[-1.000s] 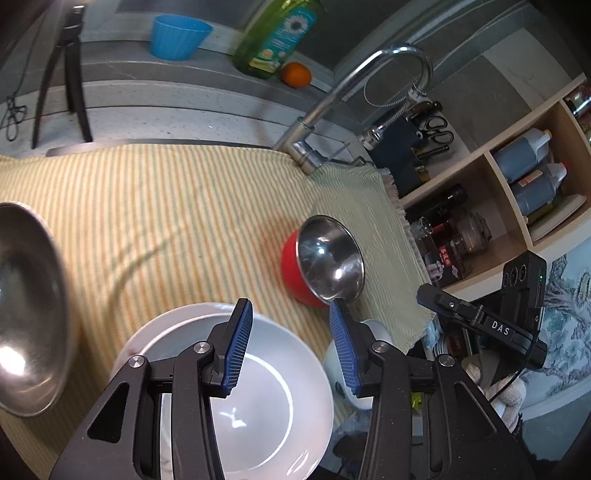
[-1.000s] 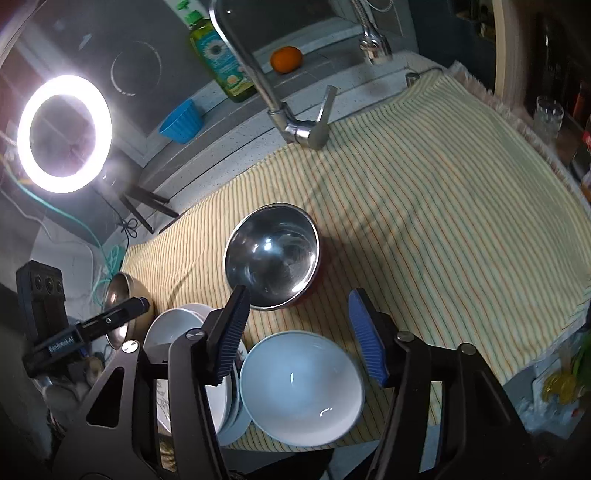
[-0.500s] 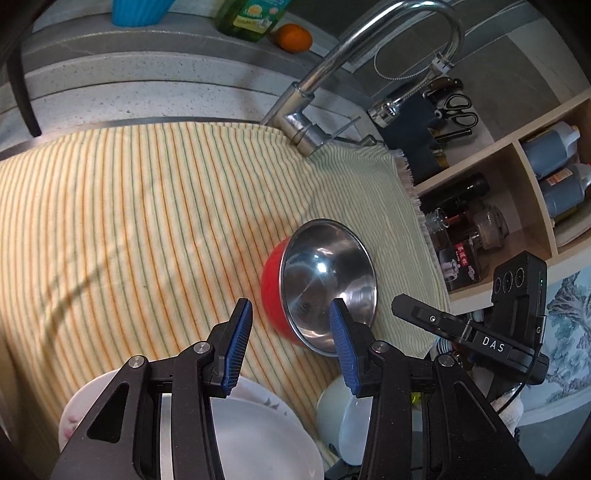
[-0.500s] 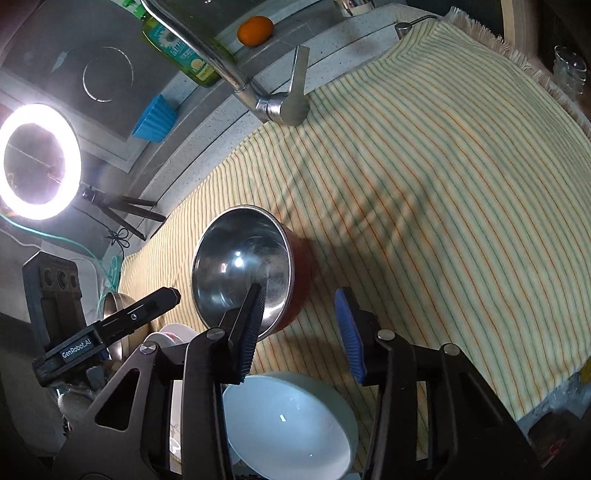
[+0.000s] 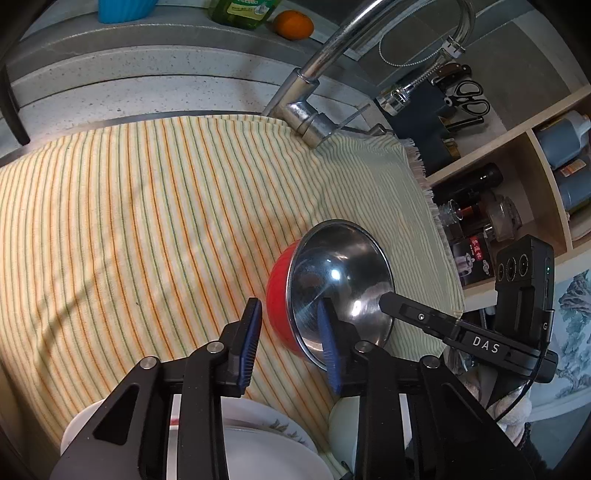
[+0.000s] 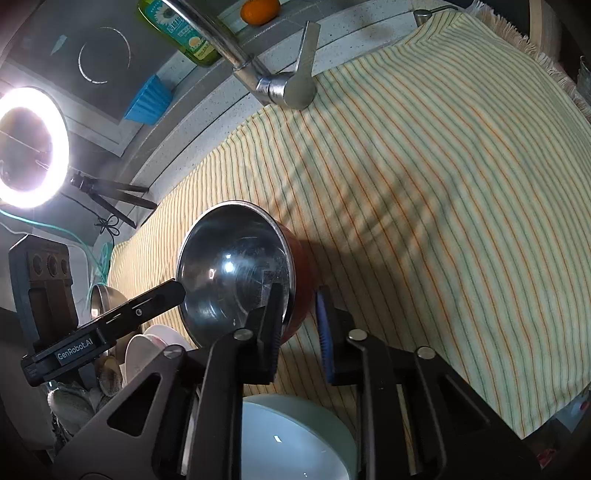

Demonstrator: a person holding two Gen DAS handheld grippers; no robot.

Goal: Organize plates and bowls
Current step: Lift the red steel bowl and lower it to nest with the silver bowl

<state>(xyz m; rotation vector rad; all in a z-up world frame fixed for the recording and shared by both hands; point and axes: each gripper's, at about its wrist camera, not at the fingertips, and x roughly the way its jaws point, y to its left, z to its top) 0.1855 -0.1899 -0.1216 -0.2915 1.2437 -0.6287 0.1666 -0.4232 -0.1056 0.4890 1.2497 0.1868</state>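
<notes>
A red bowl with a steel inside [image 5: 332,280] sits on the striped cloth [image 5: 147,221]; it also shows in the right wrist view [image 6: 229,273]. My left gripper [image 5: 290,336] straddles its near left rim, one finger inside and one outside, jaws narrowed. My right gripper [image 6: 299,325] straddles its right rim the same way. I cannot tell whether the pads touch the rim. White plates [image 5: 258,443] lie below the left gripper. A white bowl [image 6: 291,439] lies below the right gripper.
A steel faucet [image 5: 314,110] stands at the cloth's far edge. A green soap bottle [image 6: 184,33], an orange [image 6: 258,11] and a blue cup [image 6: 147,99] sit on the ledge behind. A shelf with bottles [image 5: 517,206] is right. A ring light [image 6: 29,147] and another steel bowl [image 6: 103,299] are left.
Both grippers moved forward from above the white dishes to the red bowl and narrowed around its rim from opposite sides.
</notes>
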